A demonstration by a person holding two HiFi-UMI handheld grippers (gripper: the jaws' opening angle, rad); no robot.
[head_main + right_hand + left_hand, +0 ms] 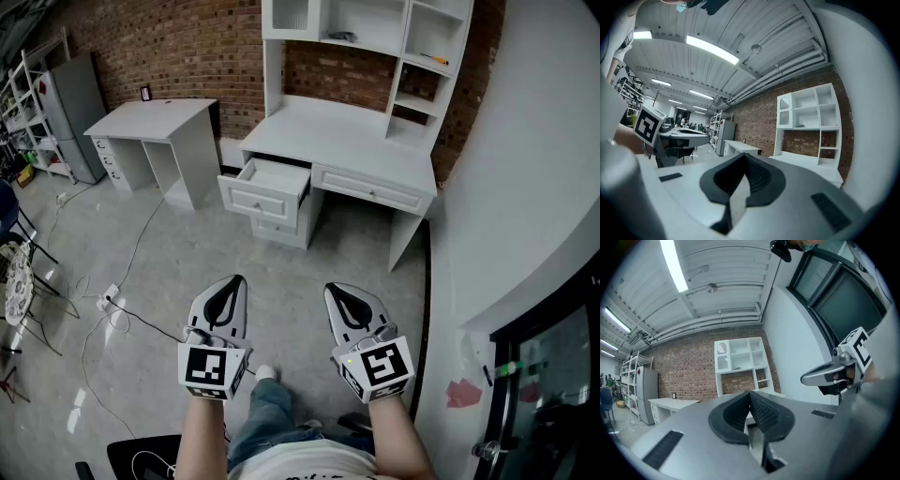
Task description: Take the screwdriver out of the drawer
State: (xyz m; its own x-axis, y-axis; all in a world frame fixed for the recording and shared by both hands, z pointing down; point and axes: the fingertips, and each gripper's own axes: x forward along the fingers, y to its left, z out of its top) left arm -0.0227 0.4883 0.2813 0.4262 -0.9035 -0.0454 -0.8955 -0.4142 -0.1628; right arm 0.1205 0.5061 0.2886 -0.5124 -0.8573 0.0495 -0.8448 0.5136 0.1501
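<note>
Drawer (259,201) of white desk (349,133) open (contents unseen); left tool (237,282) and right tool (331,290) each pressed together, empty.

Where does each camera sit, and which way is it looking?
Head view: on the person's head, looking steeply down at the white desk with its open drawer; both forearms, left tongs and right tongs show.
Left gripper view: rides the left tongs, facing level along their shut jaws toward the desk; the right tongs show at right.
Right gripper view: rides the right tongs, same direction, jaws shut; left tongs at left.
Shared: the desk.
</note>
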